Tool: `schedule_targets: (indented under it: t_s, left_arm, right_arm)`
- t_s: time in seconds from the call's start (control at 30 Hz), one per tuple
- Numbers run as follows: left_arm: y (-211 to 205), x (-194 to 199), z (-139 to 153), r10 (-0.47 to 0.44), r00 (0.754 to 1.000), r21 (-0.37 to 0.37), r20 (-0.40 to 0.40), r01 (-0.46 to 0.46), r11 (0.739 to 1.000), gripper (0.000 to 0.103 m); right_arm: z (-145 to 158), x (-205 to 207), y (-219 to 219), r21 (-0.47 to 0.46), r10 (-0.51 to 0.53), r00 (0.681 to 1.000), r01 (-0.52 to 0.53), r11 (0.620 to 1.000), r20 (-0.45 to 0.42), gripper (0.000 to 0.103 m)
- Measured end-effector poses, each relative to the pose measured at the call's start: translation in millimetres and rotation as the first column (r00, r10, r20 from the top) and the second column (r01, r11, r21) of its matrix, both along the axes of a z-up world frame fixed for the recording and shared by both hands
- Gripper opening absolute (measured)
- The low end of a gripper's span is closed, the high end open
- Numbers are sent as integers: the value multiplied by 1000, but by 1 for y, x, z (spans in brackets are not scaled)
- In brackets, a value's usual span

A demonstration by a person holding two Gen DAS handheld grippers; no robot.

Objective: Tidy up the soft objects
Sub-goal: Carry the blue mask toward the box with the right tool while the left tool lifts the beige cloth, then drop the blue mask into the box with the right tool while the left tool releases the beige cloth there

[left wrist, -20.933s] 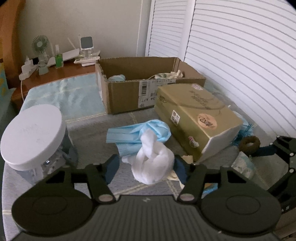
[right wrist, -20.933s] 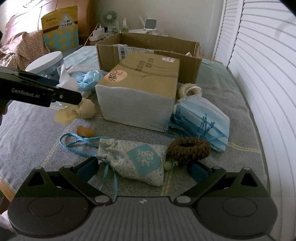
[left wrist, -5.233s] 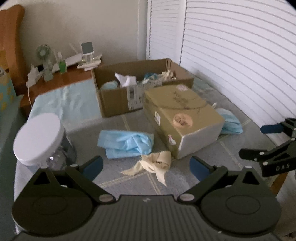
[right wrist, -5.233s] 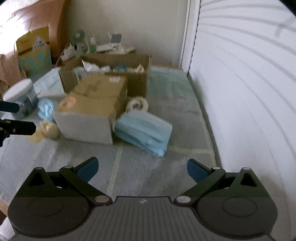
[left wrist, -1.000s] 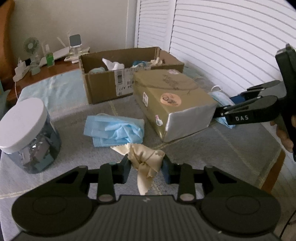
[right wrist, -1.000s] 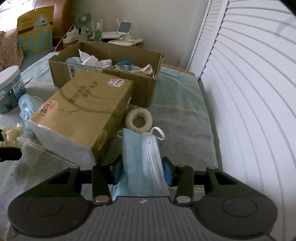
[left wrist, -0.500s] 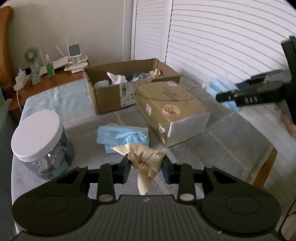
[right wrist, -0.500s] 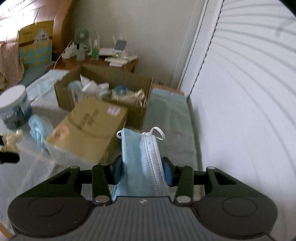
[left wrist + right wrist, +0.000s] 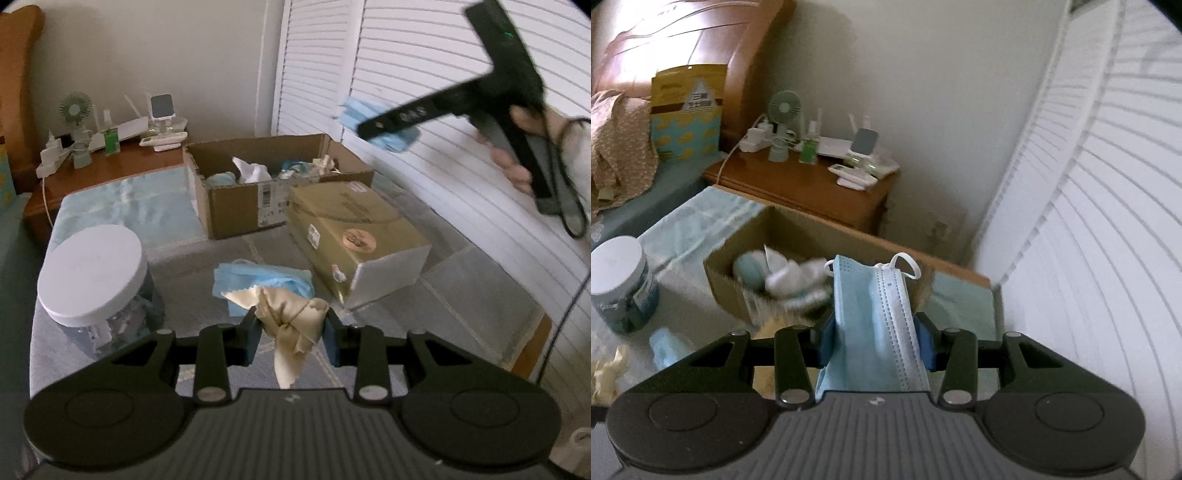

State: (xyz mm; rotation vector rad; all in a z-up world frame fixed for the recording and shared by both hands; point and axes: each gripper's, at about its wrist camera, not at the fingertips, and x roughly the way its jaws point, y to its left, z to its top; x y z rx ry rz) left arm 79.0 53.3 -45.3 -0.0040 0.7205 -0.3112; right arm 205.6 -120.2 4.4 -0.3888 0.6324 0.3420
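My left gripper (image 9: 291,334) is shut on a knotted beige cloth (image 9: 290,325) and holds it above the grey bed cover. My right gripper (image 9: 875,339) is shut on a stack of blue face masks (image 9: 871,325), raised high above the bed; it shows in the left wrist view (image 9: 399,123) with the masks (image 9: 354,110). The open cardboard box (image 9: 236,210) holds several soft items at the back, also in the right wrist view (image 9: 727,273). Another pile of blue masks (image 9: 258,280) lies on the bed before my left gripper.
A sealed tan tissue pack (image 9: 354,243) lies right of the box. A white-lidded jar (image 9: 92,280) stands at the left. A wooden nightstand (image 9: 812,192) with a fan and small items is behind. White shutters (image 9: 461,166) line the right side.
My right gripper has lifted the blue masks from the bed and swung them up toward the cardboard box. My left gripper has raised the beige cloth slightly.
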Motion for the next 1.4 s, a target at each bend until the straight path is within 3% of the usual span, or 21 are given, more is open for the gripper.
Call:
schedule_targets:
  t_s: [0.23,0.3,0.37,0.43,0.47,0.63,1.0,1.4]
  left_arm:
    - [8,10,0,38,999,11,1,-38,999,33]
    - [10,13,-1,51,999,10,-5,-51,999,33]
    - [11,15,-1,58,998,10,-8,-58,998,33]
    - [11,17,-1,56,998,11,-11,-56,998,33]
    - [10,19,-1,54,998,14,-12,-53,998,33]
    - [6,23,3,32,999,21,-7,-32,999,33]
    - [1,49,32,2,1000,34,25,-2,999,33]
    - [-7,123,64,3,999,48,53,-5,999,34]
  right_arm:
    - [-8,47,27,-10,62,998,-62,998,-21,50]
    - [-14,58,31,-18,70,997,-70,997,-30,55]
    - [-20,64,33,-20,79,996,-80,997,-43,81]
    - [-25,62,33,-29,78,996,-79,996,-30,99]
    - [-27,61,31,-23,79,996,-80,997,-30,103]
    - [-31,45,21,15,70,996,-69,997,-63,103]
    - [-30,-19,-5,129,-46,994,59,990,-104,103]
    - [-39,-80,-12,110,-104,991,113,987,-87,103]
